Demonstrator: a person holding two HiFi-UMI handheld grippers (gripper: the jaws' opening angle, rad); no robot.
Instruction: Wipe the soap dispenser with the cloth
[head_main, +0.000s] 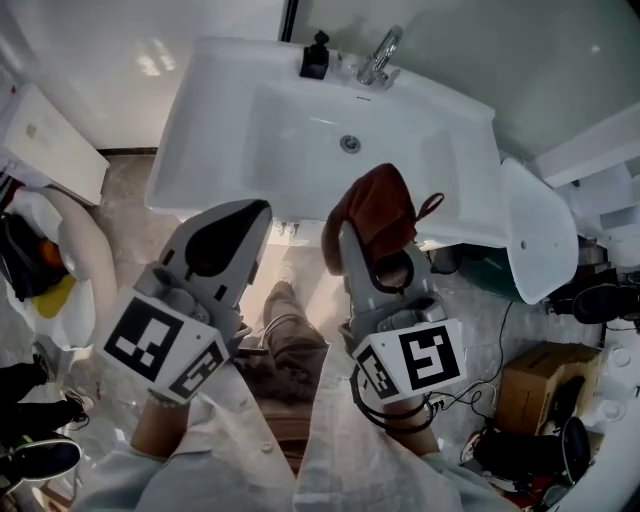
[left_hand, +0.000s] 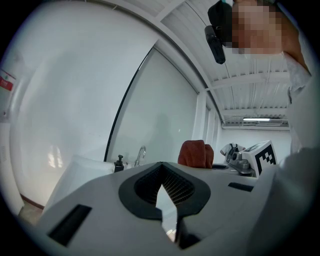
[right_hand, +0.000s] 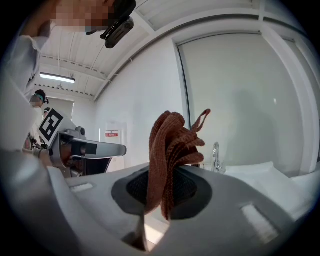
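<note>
The cloth (head_main: 378, 205) is rust brown. The soap dispenser (head_main: 314, 58) is black, the sink (head_main: 215, 120) white. My left hand-held gripper (head_main: 232, 228) and right hand-held gripper (head_main: 372, 250) are grey, with black-and-white square markers.

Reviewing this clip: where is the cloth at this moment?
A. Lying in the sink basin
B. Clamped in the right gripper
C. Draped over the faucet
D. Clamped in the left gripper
B: the right gripper view shows the cloth pinched upright between the jaws of the right gripper, while the left gripper has its jaws together on nothing.
</note>
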